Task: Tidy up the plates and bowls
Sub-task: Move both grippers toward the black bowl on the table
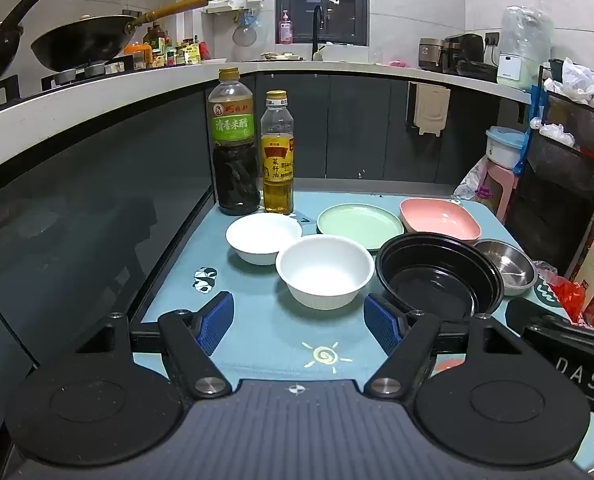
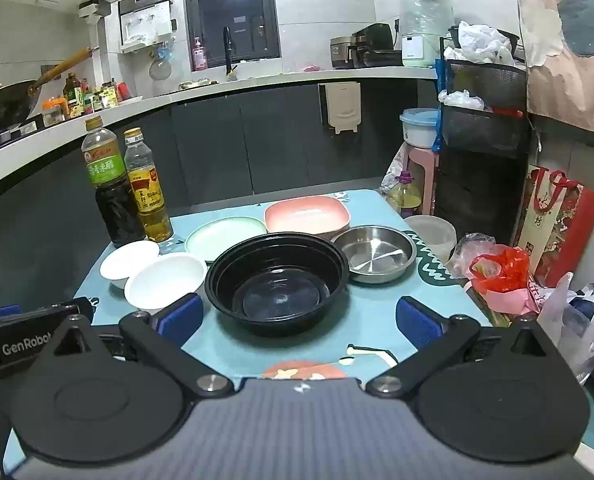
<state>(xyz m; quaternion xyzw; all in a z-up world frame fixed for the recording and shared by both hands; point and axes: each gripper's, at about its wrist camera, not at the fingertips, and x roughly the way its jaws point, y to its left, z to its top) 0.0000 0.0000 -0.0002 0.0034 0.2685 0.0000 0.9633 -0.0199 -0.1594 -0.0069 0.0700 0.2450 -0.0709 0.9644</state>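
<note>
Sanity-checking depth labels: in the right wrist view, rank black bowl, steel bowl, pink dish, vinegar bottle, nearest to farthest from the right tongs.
1. black bowl: dead ahead of the open right tongs, nearest.
2. steel bowl: behind it, to the right.
3. pink dish: further back, centre.
4. vinegar bottle: back left corner; too close to the pink dish to call firmly.

Tall dark vinegar bottle with green label (image 1: 235, 144) upright at far left of blue patterned tabletop (image 1: 257, 344), touching shorter yellow-labelled oil bottle (image 1: 277, 156) on its right. Black wok with wooden handle (image 1: 81, 44) on stove behind. Red plastic bag (image 2: 501, 268) off tabletop's right edge, red gift bag (image 2: 557, 220) beyond.
</note>
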